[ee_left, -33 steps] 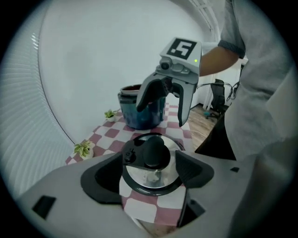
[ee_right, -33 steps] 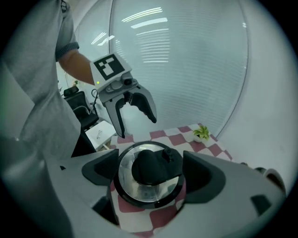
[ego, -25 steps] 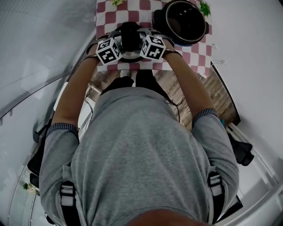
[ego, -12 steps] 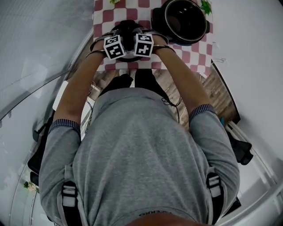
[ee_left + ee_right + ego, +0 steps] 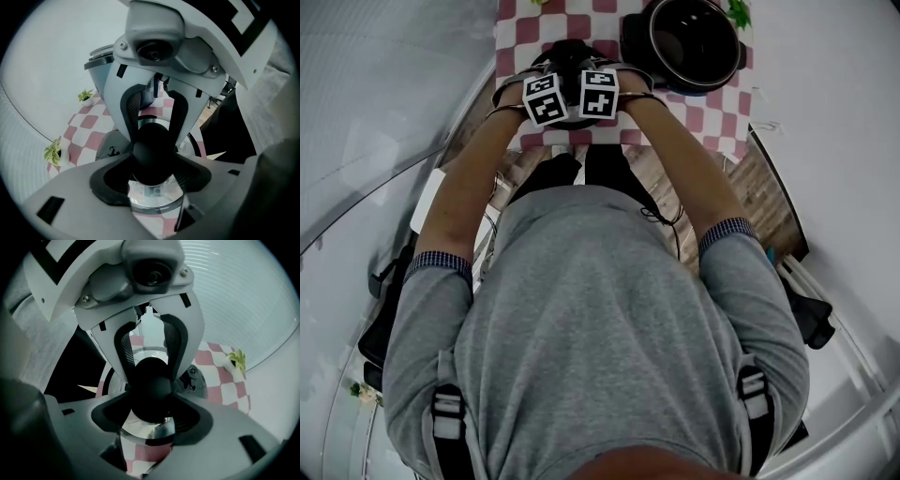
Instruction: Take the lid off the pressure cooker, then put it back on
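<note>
The pressure cooker lid [image 5: 569, 54] lies on the checkered cloth [image 5: 712, 117], left of the open black pot [image 5: 686, 42]. Both grippers point steeply down at the lid, their marker cubes side by side. In the left gripper view the black knob [image 5: 152, 157] sits between the dark pads of my left gripper [image 5: 153, 169]. The right gripper's fingers [image 5: 180, 108] clasp it from the far side. The right gripper view mirrors this: my right gripper [image 5: 149, 405] holds the knob [image 5: 150, 390], with the left gripper's fingers [image 5: 125, 350] opposite. Both pairs of jaws have just been closing onto the knob.
Small potted plants [image 5: 54, 152] [image 5: 236, 359] stand on the cloth near the lid. The lid's shiny surface [image 5: 147, 432] and a valve [image 5: 193, 373] show beside the knob. The table's near edge runs just below the grippers, with wooden floor [image 5: 661, 178] under it.
Both grippers have come down and drawn together over the lid, so their cubes now sit closer. The jaws have closed in round the knob.
</note>
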### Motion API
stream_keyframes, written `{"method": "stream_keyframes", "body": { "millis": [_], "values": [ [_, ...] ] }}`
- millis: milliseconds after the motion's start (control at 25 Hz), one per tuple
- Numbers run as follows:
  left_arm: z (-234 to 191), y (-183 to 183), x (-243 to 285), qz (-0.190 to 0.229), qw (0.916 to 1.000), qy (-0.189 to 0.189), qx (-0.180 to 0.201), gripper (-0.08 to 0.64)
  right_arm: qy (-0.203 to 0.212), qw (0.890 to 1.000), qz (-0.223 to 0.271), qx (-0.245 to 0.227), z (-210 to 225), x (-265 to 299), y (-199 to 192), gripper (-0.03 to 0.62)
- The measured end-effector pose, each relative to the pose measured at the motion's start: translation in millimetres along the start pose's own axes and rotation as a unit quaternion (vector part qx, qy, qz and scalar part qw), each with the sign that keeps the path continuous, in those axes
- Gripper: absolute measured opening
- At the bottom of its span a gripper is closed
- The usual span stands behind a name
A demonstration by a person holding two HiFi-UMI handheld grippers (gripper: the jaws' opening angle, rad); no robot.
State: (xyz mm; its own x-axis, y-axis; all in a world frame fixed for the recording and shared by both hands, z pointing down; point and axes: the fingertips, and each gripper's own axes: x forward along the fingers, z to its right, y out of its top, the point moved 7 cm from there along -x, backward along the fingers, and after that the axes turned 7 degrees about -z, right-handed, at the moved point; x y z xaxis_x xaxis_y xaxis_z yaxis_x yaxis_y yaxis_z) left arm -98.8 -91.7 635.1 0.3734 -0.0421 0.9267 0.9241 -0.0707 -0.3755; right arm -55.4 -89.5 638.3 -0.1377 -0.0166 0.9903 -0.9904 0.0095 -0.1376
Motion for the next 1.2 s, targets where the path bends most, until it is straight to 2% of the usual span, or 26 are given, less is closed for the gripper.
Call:
{"method": "stream_keyframes", "body": {
  "millis": [480,680,1200],
  "values": [
    [4,4,-20,0.001,0.9999,-0.001,0.012,0.282,-0.016,0.999,0.032,0.015,-6,-22,3,0.268],
    [10,16,-49,0.003,0.9996,0.005,0.028,0.281,-0.024,0.999,0.042,0.024,-12,-52,5,0.268],
    [2,51,-144,0.001,0.9954,0.056,0.078,0.279,-0.087,0.994,0.048,0.036,-5,-147,22,0.268]
  ]
}}
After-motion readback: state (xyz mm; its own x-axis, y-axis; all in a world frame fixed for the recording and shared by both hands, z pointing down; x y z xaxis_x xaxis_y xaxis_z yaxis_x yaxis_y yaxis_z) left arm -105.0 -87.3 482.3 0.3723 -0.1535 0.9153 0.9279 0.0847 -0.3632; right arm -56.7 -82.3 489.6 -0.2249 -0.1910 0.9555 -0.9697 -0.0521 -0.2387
